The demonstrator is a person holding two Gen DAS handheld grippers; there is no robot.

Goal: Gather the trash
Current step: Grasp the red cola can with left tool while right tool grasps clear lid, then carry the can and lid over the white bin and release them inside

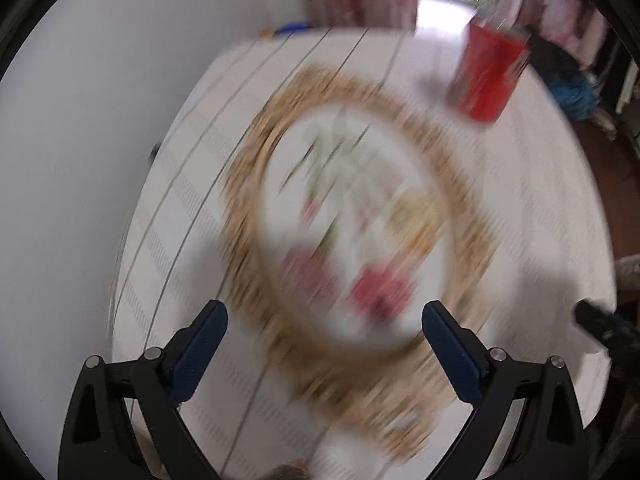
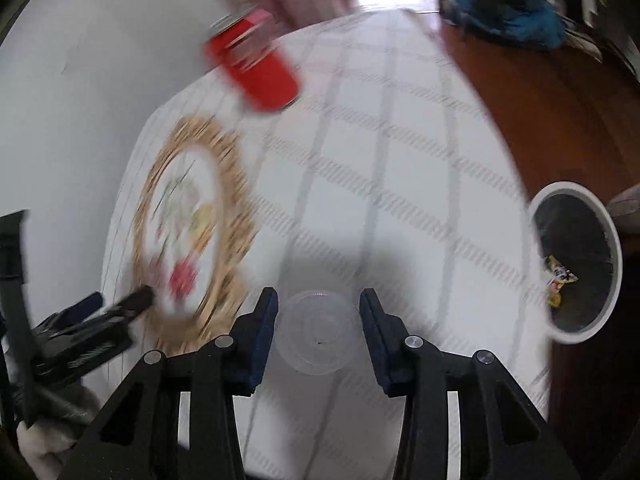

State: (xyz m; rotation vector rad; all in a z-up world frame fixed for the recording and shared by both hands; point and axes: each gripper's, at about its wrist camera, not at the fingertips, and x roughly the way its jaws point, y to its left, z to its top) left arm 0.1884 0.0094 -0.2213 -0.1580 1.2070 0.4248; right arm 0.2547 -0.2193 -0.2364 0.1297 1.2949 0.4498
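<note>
My right gripper [image 2: 319,324] is shut on a clear plastic cup [image 2: 316,330], held above the white tablecloth [image 2: 400,168]. A white-rimmed trash bin [image 2: 578,260] stands off the table's right edge with a yellow wrapper [image 2: 558,278] inside. My left gripper [image 1: 324,340] is open and empty above a flower-patterned plate [image 1: 352,224] on a woven mat [image 1: 468,216]. The left gripper also shows in the right wrist view [image 2: 120,304]. Both views are motion-blurred.
A red can [image 1: 486,74] stands at the table's far side, also in the right wrist view [image 2: 256,72]. A white wall [image 1: 80,120] runs along the left. Brown wooden floor [image 2: 560,112] and a pile of dark and blue cloth [image 2: 508,4] lie to the right.
</note>
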